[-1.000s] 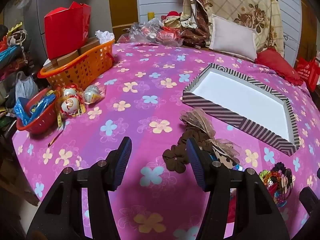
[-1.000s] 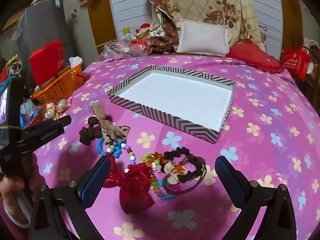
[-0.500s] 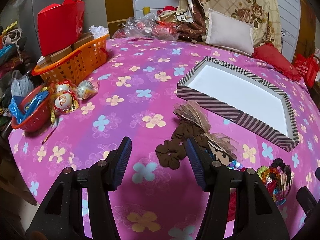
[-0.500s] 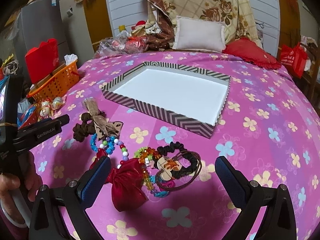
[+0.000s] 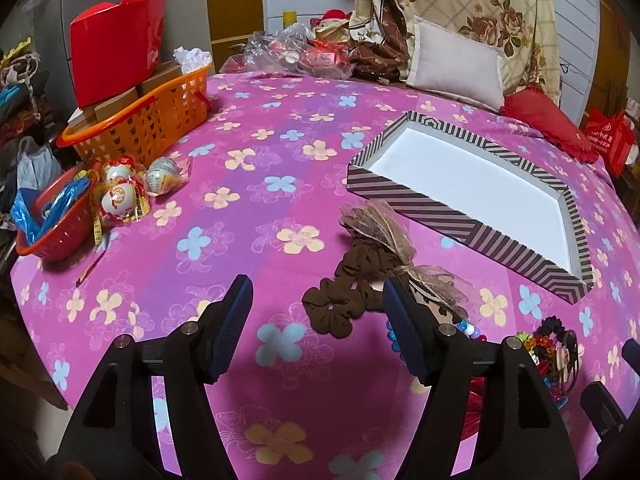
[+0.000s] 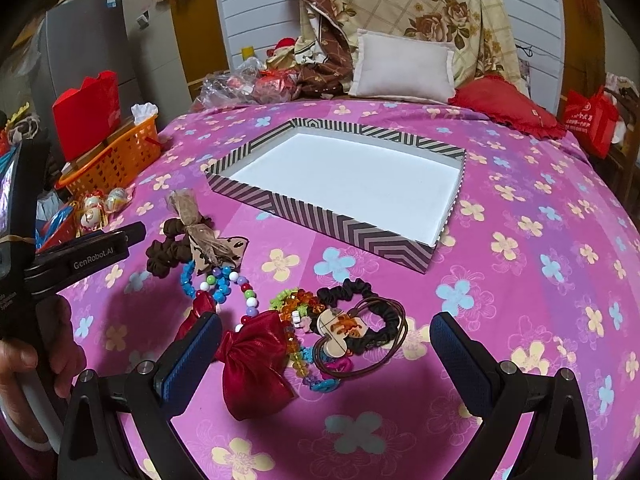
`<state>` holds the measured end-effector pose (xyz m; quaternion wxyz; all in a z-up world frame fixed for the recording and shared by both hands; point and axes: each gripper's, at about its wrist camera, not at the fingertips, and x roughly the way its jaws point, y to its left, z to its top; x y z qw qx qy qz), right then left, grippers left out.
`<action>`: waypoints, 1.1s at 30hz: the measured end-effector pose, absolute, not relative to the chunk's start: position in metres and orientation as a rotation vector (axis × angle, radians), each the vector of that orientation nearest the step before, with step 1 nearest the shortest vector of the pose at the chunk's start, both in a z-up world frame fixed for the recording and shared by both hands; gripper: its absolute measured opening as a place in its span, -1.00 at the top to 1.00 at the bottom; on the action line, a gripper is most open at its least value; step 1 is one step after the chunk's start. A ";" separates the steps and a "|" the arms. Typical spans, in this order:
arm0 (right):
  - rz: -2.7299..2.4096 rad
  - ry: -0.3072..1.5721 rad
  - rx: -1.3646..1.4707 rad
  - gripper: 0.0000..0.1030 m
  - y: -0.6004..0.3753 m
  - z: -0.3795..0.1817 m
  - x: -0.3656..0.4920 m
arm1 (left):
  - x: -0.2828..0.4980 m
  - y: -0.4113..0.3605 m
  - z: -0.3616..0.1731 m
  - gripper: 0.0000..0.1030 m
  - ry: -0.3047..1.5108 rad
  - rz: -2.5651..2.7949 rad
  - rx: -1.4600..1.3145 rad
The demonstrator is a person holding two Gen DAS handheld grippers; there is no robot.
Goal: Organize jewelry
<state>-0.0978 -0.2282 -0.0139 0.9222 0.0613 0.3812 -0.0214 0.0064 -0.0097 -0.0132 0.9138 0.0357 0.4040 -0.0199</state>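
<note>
A striped tray (image 6: 256, 196) with a white, empty floor sits on the pink flowered cloth; it also shows in the left wrist view (image 5: 400, 194). A pile of jewelry lies in front of it: a brown scrunchie with a tan bow (image 5: 340, 308) (image 6: 168, 250), a bead necklace (image 6: 218, 282), a red bow (image 6: 254, 364), and black hair ties with a pendant (image 6: 360, 326). My left gripper (image 5: 318, 318) is open and empty, just near of the brown scrunchie. My right gripper (image 6: 324, 354) is wide open and empty, near the red bow and hair ties.
An orange basket (image 5: 140, 128) with boxes and a red bag stands at the far left. A red bowl (image 5: 52, 224) and wrapped eggs (image 5: 120, 196) lie near the left edge. A white pillow (image 6: 402, 66), a red cushion (image 6: 508, 108) and clutter line the back.
Both grippers have drawn back and risen a little, so the tray and jewelry sit farther off. Both grippers stay open.
</note>
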 end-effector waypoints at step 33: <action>0.001 0.830 0.121 -1.00 -0.223 -0.029 -0.097 | 0.011 -0.005 -0.020 -0.32 0.825 -0.050 0.019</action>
